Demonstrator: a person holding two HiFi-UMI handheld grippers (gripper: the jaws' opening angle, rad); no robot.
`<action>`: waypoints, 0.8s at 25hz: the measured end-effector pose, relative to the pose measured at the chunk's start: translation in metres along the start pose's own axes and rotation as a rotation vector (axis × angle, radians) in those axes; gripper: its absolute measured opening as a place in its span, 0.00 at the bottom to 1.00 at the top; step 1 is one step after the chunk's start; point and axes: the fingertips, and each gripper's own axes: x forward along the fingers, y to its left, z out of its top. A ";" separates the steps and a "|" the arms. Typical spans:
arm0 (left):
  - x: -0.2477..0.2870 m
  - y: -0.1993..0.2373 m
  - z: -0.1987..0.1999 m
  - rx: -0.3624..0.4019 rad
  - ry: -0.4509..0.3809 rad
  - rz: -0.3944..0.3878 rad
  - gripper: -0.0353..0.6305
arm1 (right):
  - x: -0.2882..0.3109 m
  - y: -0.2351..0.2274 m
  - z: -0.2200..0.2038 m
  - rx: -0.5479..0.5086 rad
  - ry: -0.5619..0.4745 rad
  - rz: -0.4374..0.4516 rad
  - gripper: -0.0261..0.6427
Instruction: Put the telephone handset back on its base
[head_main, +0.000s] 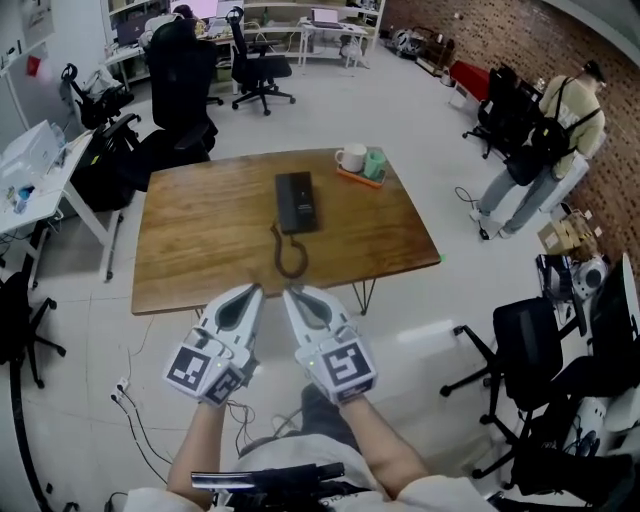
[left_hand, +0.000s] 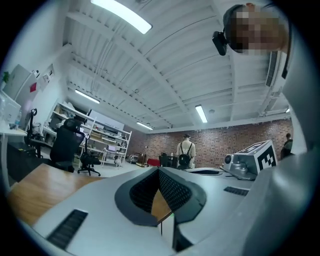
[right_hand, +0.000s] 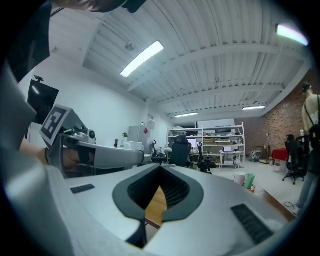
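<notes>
The wooden table (head_main: 200, 240) stands mid-room. The black telephone (head_main: 305, 205) sits at the table's middle, and its handset (head_main: 286, 200) seems to lie on it (small from here). By the near edge, the left gripper (head_main: 255, 290) and right gripper (head_main: 292, 292) are closed tight, empty, side by side.

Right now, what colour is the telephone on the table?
Black. The telephone shows best in the head view, lying on the brown wooden table.
</notes>
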 end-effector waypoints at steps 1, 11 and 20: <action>-0.002 -0.006 0.001 0.014 0.002 -0.002 0.06 | -0.005 0.001 0.001 -0.002 -0.003 -0.008 0.04; -0.009 -0.033 0.008 0.032 -0.029 0.001 0.06 | -0.031 0.005 0.008 -0.021 -0.004 -0.046 0.04; -0.001 -0.046 0.006 0.068 -0.022 -0.019 0.06 | -0.038 -0.004 0.005 -0.025 -0.005 -0.056 0.04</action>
